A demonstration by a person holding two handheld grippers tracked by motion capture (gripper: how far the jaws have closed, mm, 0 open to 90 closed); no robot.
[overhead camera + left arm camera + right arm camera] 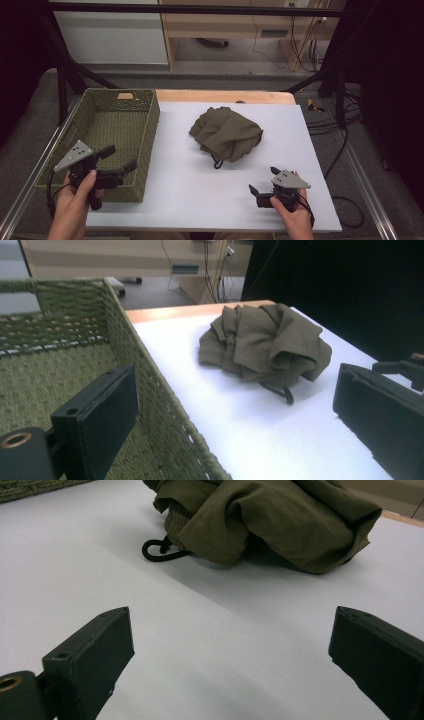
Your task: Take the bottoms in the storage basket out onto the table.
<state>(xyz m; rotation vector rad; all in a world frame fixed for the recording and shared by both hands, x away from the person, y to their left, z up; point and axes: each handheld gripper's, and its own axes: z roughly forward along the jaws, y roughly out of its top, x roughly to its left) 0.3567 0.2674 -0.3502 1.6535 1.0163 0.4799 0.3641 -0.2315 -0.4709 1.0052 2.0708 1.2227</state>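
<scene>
left tongs [119,158]: jaws spread wide, holding nothing, hovering over the basket's near right corner
right tongs [263,181]: also wide open and empty, low over the tabletop's near right area
basket [148,131]: woven green one along the left edge, looks bare inside
olive garment [226,133]: crumpled heap mid-tabletop, toward the far edge, black cord loop poking out on its near side
tabletop [190,190]: plenty of bare white room between the tongs and the garment

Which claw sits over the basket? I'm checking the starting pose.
The left claw: its jaws straddle the basket wall, one inside. The right claw hovers over the white sheet, nearer the cloth.
</scene>
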